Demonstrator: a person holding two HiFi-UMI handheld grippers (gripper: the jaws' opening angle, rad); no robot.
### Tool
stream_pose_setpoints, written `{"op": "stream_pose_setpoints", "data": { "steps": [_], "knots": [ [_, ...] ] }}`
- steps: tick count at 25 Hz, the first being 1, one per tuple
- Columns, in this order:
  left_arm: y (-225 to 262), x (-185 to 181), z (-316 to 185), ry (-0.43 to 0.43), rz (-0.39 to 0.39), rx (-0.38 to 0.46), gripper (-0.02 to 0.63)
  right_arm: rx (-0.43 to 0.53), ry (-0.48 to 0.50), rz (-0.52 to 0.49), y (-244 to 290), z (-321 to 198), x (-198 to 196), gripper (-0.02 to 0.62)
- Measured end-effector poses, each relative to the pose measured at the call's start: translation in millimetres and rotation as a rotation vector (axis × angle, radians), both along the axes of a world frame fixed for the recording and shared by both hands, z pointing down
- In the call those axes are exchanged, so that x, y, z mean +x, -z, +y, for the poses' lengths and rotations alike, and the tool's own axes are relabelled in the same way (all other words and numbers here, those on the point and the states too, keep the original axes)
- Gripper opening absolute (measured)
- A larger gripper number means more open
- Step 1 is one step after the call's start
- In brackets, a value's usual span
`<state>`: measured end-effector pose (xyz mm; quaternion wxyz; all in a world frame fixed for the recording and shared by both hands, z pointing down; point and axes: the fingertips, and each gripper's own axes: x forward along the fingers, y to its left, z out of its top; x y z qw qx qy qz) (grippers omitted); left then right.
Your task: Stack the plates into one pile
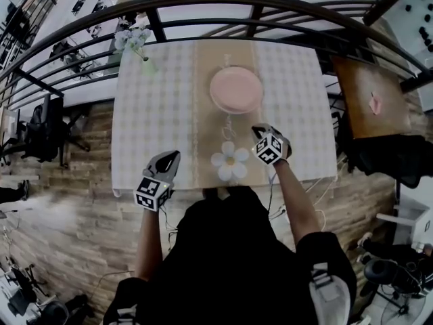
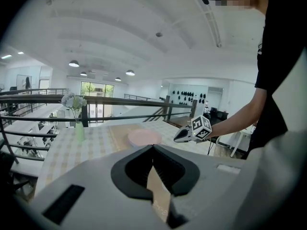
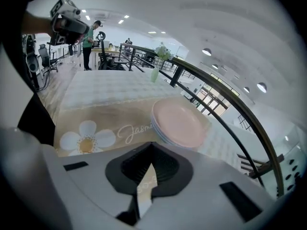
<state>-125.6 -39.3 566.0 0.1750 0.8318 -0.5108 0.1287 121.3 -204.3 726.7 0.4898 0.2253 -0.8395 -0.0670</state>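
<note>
A pile of pink plates (image 1: 236,90) rests on the beige runner at the far middle of the checked table (image 1: 149,114). My right gripper (image 1: 260,131) hangs above the runner, just short of the pile and a little to its right; its jaws are shut and empty. In the right gripper view the pile (image 3: 180,123) lies just beyond the shut gripper (image 3: 152,146). My left gripper (image 1: 170,158) hovers at the table's near left edge, jaws together with nothing in them. The left gripper view has the plates (image 2: 144,138) far ahead and the right gripper (image 2: 184,137) beside them.
A green vase of pale flowers (image 1: 139,49) stands at the table's far left corner. A dark railing (image 1: 203,5) runs behind the table. A daisy print (image 1: 230,161) marks the runner's near end. A wooden side table (image 1: 372,100) stands to the right.
</note>
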Motion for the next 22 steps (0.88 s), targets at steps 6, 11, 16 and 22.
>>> {"op": "stream_pose_setpoints", "data": {
  "steps": [6,11,16,22],
  "knots": [
    [-1,0,0,-0.045,0.001,0.013,0.002,0.017,0.004,-0.059,15,29,0,-0.003],
    [-3,-4,1,-0.066,0.022,0.012,0.002,0.001,-0.021,-0.138,25,50,-3,-0.003],
    [-8,8,4,-0.089,0.031,0.001,0.002,-0.03,-0.049,-0.251,41,66,-4,-0.003],
    [-11,9,3,-0.105,0.035,0.009,0.002,-0.014,-0.049,-0.304,57,80,-8,-0.004]
  ]
}}
